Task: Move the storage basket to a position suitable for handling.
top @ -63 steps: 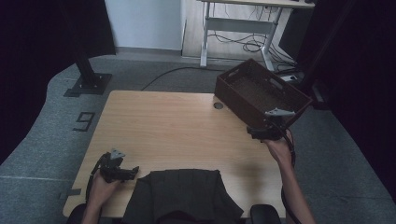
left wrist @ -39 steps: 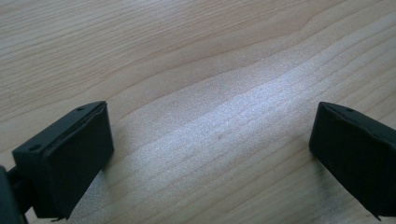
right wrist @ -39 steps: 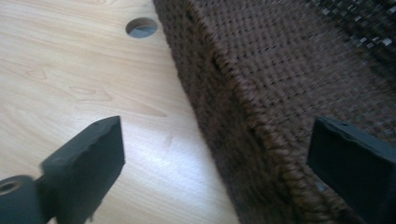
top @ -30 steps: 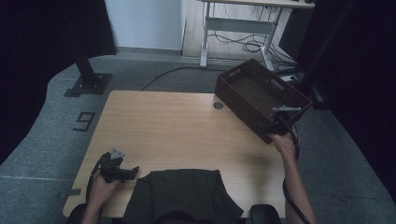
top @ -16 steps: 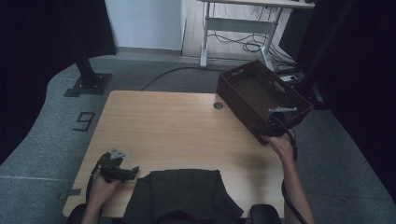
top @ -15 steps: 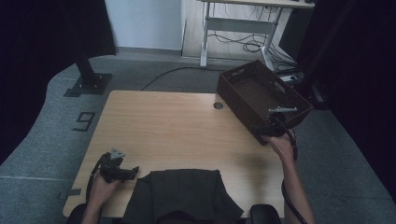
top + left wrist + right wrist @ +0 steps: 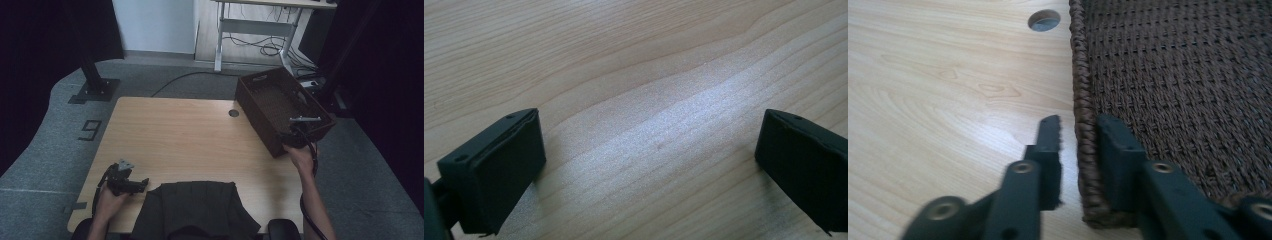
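Nearest you, a dark cloth (image 7: 192, 207) lies at the table's near edge, in front of your body. Just to its left, your left gripper (image 7: 125, 181) rests low over the wooden table (image 7: 180, 135), held in your left hand (image 7: 107, 200). In the left gripper view its jaws stand wide apart with nothing but bare wood grain between them.

Farther out on your right side, your right hand (image 7: 300, 156) holds the right gripper (image 7: 1079, 145) at the near wall of the brown woven basket (image 7: 280, 107). The jaws have just been closing, and the basket's rim sits between them: one jaw outside over the table, the other inside against the weave, pinching the wall.

The basket stands at the table's far right corner, partly over the edge. A round cable hole (image 7: 233, 113) lies just left of it.
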Action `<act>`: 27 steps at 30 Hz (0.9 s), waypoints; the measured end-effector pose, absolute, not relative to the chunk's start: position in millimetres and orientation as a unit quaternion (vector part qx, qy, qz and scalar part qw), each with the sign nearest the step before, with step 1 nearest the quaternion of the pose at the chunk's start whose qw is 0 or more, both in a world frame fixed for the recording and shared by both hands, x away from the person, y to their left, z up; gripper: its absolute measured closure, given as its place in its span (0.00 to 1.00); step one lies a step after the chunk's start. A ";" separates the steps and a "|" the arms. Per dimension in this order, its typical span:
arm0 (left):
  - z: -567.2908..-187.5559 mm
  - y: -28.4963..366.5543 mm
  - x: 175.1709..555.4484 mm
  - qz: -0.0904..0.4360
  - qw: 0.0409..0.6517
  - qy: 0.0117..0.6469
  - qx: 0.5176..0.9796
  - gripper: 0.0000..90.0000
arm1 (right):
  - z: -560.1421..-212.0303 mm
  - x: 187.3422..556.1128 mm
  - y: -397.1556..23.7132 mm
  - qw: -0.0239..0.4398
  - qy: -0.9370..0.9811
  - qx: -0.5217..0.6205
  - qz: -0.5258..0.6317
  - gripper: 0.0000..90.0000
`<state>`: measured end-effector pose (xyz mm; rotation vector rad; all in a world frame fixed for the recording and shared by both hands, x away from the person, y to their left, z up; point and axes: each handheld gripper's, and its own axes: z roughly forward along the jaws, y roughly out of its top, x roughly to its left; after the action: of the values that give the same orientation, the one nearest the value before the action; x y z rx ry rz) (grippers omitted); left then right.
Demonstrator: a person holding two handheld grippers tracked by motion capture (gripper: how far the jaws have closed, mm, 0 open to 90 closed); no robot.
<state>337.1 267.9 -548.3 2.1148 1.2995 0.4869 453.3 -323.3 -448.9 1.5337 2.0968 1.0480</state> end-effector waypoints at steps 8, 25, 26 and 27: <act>-548.3 267.9 337.0 0.184 0.301 0.490 0.797 0.00 | -449.0 449.4 -310.7 0.177 0.745 0.531 0.362 0.89; -548.3 267.7 336.9 0.184 0.301 0.491 0.797 0.00 | -449.8 438.1 -280.9 0.170 0.756 0.517 0.364 0.88; -548.3 267.6 336.9 0.184 0.301 0.491 0.797 0.00 | -450.1 436.0 -277.9 0.169 0.757 0.514 0.366 0.88; -548.3 267.5 336.8 0.184 0.301 0.491 0.797 0.00 | -450.3 434.9 -276.4 0.170 0.757 0.514 0.366 0.88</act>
<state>336.8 267.5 -548.3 2.1134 1.3032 0.4877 434.9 -276.4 -450.3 1.4595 2.1521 1.0396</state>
